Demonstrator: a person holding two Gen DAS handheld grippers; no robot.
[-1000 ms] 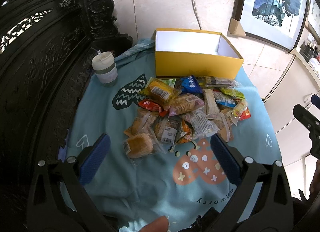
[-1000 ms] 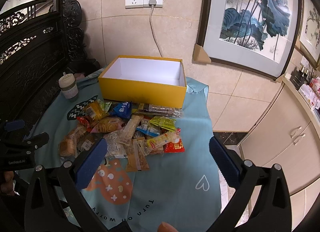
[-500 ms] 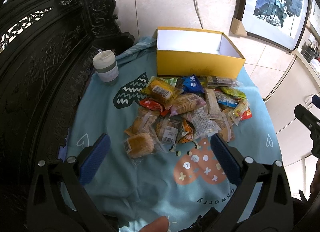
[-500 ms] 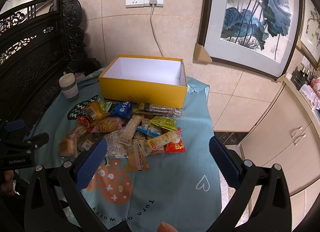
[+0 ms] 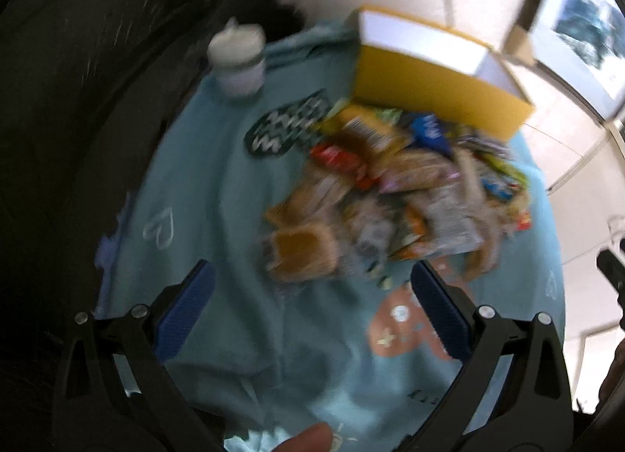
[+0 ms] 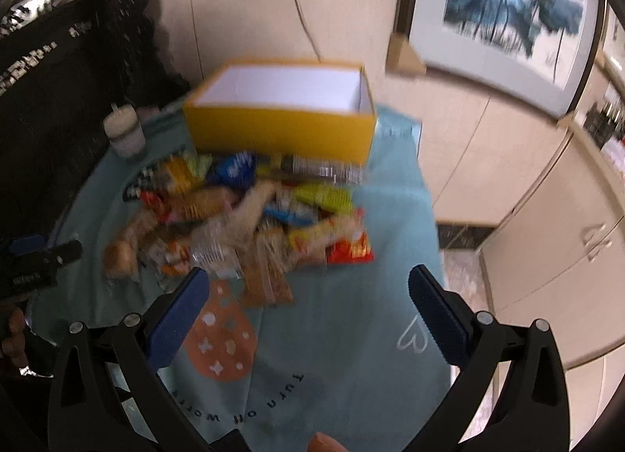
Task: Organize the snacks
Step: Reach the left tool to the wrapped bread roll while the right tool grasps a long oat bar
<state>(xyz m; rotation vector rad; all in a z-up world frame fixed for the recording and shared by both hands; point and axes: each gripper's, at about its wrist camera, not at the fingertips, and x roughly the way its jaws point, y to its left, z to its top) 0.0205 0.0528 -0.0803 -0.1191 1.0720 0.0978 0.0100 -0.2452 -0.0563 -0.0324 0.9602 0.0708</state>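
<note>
Both views have suddenly blurred as the left gripper (image 5: 310, 307) and right gripper (image 6: 304, 309), jaws apart and empty, swing toward the heap of wrapped snacks (image 6: 242, 217) at mid-frame below the empty yellow cardboard box (image 6: 279, 132), suggesting sorting is about to begin.

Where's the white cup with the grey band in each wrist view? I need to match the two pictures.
Left wrist: the cup stands upper left of centre on the blue cloth, left of the yellow box.
Right wrist: the cup sits at the left, again left of the yellow box.
Shared landmark: the yellow box, with the snack pile in front of it.
</note>
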